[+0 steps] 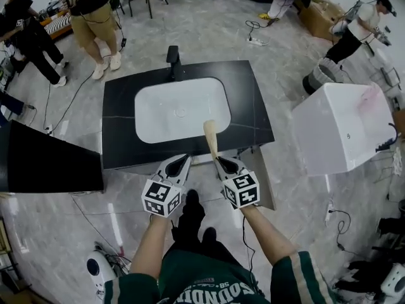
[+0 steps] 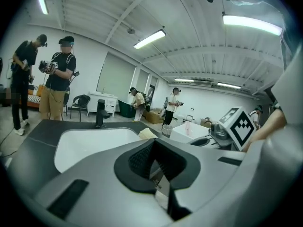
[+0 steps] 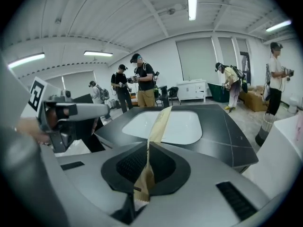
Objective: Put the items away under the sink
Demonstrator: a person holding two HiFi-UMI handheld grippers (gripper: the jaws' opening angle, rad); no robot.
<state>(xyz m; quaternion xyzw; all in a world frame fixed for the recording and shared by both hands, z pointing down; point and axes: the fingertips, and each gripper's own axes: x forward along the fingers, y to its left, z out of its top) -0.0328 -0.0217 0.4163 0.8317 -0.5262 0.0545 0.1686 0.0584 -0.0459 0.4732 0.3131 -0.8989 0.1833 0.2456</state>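
While pointing at the sink [image 1: 158, 113], the right gripper [image 1: 217, 160] pinches a tan packet [image 1: 210, 137].

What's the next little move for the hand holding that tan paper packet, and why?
Probably lower the right gripper and bring it in below the front edge of the black countertop. Its jaws are shut on the tan packet, which stands up at counter height near the white basin, above the space under the sink where it belongs.

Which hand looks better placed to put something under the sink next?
Right: the right hand-held gripper grips the tan paper packet; the left hand-held gripper is shut and empty.
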